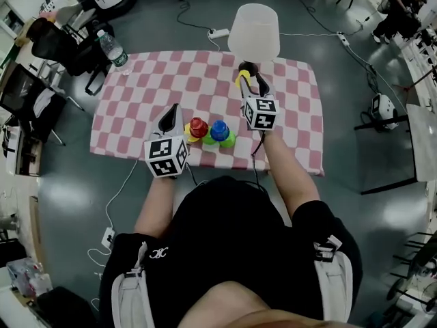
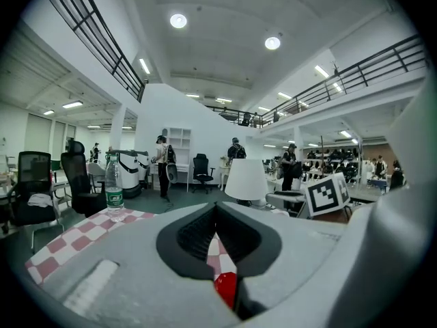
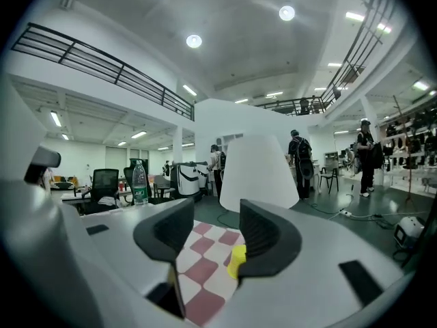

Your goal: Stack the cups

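The right claw (image 1: 252, 80) stands spread and empty, low over the far side of the bench (image 1: 136, 101). The yellow cup (image 1: 240, 79) sits at its 11 o'clock in the head view. In the right gripper view the cup (image 3: 237, 260) shows only as a sliver against the inner edge of the right-hand jaw, not centred in the gap. That is the main risk. If the claw pushes on along this line, the right-hand jaw probably meets the cup's wall instead of passing it, and a light cup will likely skid or tip over on the cloth.

The lamp (image 1: 254, 29) stands at 12 o'clock of the cup, close behind it. A shove that way could drive the cup against the lamp's foot, or the claw itself could knock the shade.

The left claw (image 1: 174, 115) is pressed together with nothing pinched. It sits at 9 o'clock of the other cups, and the red cup (image 1: 199, 126) is the nearest. That cup shows as a red patch (image 2: 225, 289) through the slit under the jaws. The blue cup (image 1: 220, 130) stands at 3 o'clock of the red one, with green and yellow showing round their bases. I cannot tell whether these are already nested. A careless sideways move by either claw could topple this tight group, and a crooked pinch on the yellow cup would make it land tilted on the stack.
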A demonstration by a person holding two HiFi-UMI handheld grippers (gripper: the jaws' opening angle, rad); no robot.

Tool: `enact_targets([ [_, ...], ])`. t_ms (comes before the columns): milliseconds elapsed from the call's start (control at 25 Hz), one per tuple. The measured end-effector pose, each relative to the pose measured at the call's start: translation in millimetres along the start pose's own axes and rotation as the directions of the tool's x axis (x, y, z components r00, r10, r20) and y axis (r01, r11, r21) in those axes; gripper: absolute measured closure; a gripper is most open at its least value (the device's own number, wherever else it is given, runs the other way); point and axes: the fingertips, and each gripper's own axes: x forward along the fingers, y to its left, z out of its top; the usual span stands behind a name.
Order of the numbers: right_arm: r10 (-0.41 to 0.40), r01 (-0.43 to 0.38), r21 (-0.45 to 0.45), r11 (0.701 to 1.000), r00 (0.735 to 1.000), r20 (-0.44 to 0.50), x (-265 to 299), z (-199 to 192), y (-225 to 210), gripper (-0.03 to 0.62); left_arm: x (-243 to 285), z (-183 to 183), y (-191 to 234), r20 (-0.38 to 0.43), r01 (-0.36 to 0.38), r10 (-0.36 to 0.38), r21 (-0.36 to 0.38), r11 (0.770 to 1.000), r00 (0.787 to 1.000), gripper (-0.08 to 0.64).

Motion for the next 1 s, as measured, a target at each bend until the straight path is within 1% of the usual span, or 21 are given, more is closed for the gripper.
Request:
enact_targets([
  [120,-0.008,0.008,-0.011,1.0,0.999,-0.046,21.1,-19.1,-4.6,0.377,-2.6,-2.6,9.5,-0.005,-0.028,0.028,0.0,1.0,1.0,0.545],
  [360,-0.033,0.027,-0.04,0.999,0.99,-0.139,59.4,-55.2,-17.3,0.362,-7.0,-6.8,28.3,-0.023,-0.085,0.085,-0.003,0.996,0.996,0.545],
  [600,-0.058,0.049,-0.046,0.998,0.973,-0.223,89.3,-92.1,-33.6,0.341,-13.2,-17.1,47.0,-0.061,-0.142,0.141,-0.007,0.99,0.988,0.545],
  [1000,-0.069,0.064,-0.026,0.998,0.938,-0.339,126.6,-148.5,-51.5,0.333,-25.1,-44.4,70.9,-0.146,-0.217,0.212,-0.02,0.976,0.966,0.545],
])
